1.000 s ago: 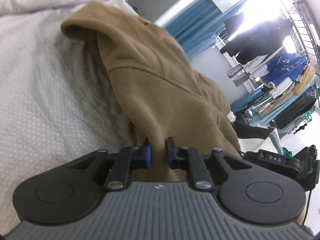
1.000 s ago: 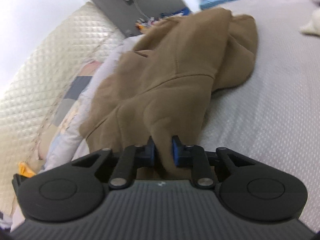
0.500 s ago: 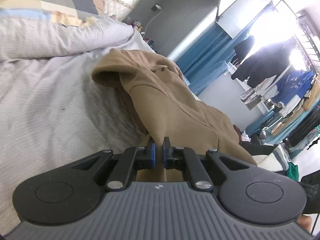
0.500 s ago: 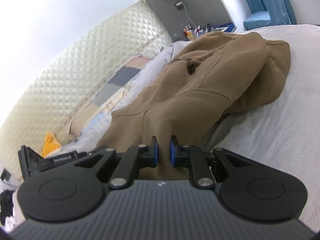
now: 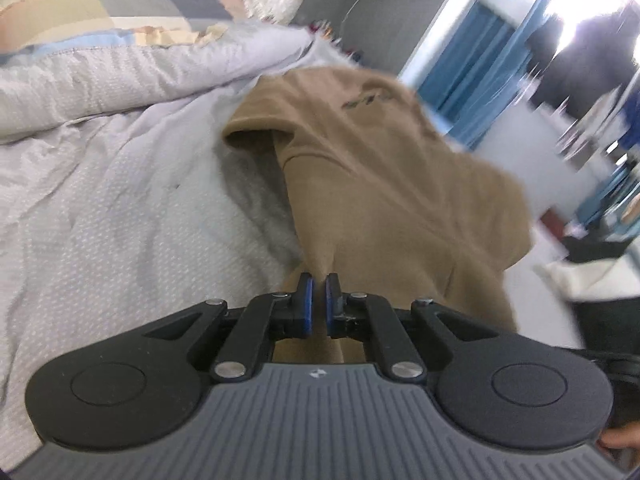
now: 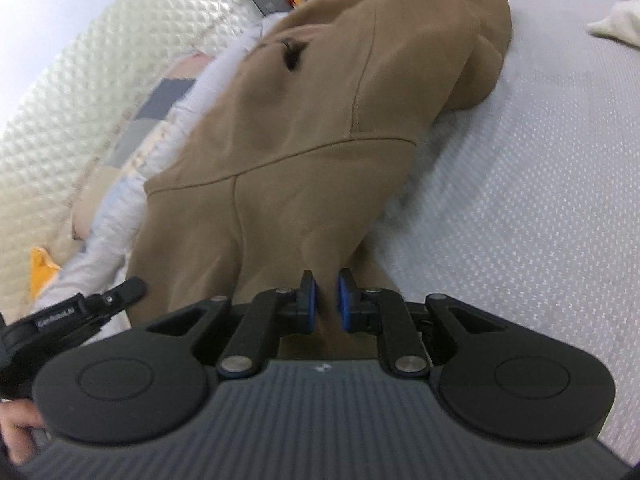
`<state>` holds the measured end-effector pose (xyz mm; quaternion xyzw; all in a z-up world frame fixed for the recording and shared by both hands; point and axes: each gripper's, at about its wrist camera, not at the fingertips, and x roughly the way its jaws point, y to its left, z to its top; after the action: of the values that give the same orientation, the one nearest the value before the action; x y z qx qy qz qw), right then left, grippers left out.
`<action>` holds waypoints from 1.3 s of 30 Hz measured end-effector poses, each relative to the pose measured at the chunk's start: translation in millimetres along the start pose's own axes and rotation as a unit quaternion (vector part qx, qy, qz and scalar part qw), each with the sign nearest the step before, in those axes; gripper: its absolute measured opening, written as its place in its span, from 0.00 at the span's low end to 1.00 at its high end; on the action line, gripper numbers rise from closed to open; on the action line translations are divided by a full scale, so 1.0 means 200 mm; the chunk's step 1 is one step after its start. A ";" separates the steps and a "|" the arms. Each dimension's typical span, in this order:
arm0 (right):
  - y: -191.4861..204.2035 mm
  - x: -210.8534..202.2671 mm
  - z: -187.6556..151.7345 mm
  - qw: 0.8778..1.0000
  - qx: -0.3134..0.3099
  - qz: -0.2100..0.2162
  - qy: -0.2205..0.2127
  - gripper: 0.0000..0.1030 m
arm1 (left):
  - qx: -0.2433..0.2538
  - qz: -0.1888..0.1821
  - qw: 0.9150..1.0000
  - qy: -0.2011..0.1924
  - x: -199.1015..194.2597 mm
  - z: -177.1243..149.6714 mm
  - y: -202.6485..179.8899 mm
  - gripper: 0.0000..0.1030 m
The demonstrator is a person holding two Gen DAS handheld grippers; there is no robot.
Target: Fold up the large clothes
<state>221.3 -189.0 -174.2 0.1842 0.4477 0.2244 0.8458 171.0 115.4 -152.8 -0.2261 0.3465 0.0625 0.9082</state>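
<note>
A large tan hooded sweatshirt (image 5: 384,184) hangs stretched between my two grippers above a grey-white bed sheet (image 5: 100,232). My left gripper (image 5: 318,280) is shut on a pinch of its fabric at the near edge. My right gripper (image 6: 328,280) is shut on another pinch of the same sweatshirt (image 6: 312,120). The far end of the garment, with a sleeve bunched up (image 6: 480,56), still rests on the sheet (image 6: 540,184). A small dark logo (image 6: 294,50) shows on the cloth.
A folded quilt with grey and beige patches (image 5: 120,32) lies along the quilted headboard (image 6: 60,92). A clothes rack with dark garments (image 5: 580,48) and blue curtains (image 5: 472,60) stand beyond the bed. A yellow item (image 6: 42,276) lies by the headboard. The left gripper's body (image 6: 80,312) shows in the right wrist view.
Both grippers, still shut on the sweatshirt, have lifted and swung toward the headboard. The garment has pulled tauter and more of the quilt and headboard has come into view.
</note>
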 end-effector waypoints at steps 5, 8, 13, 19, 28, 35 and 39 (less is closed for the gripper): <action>-0.08 -0.01 -0.01 0.999 0.037 0.022 -0.002 0.15 | 0.033 0.066 0.997 0.031 0.08 -0.01 -0.16 0.07; -0.12 -0.04 -0.01 0.998 0.050 0.037 -0.007 0.16 | 0.031 0.080 0.996 0.028 0.06 0.00 -0.20 0.07; -0.14 -0.07 -0.02 0.995 0.079 0.055 -0.015 0.19 | 0.008 0.058 0.998 0.023 0.01 0.03 -0.17 0.29; -0.14 -0.16 0.04 0.993 0.093 0.059 -0.030 0.59 | -0.056 -0.010 0.998 0.005 -0.09 0.20 -0.09 0.60; -0.19 0.00 0.38 0.998 0.055 0.030 0.005 0.81 | -0.066 -0.044 0.996 0.037 0.21 0.42 -0.02 0.72; -0.31 0.37 0.46 0.996 0.042 0.071 0.022 0.80 | -0.055 -0.101 0.990 0.079 0.59 0.56 0.11 0.71; -0.35 0.59 0.50 0.991 0.076 0.097 0.049 0.70 | -0.072 -0.102 0.985 0.119 0.78 0.60 0.19 0.66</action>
<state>378.1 -194.3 -236.8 0.2795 0.4846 0.2793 0.7804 350.4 197.1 -189.5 -0.3306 0.4223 -0.0331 0.8434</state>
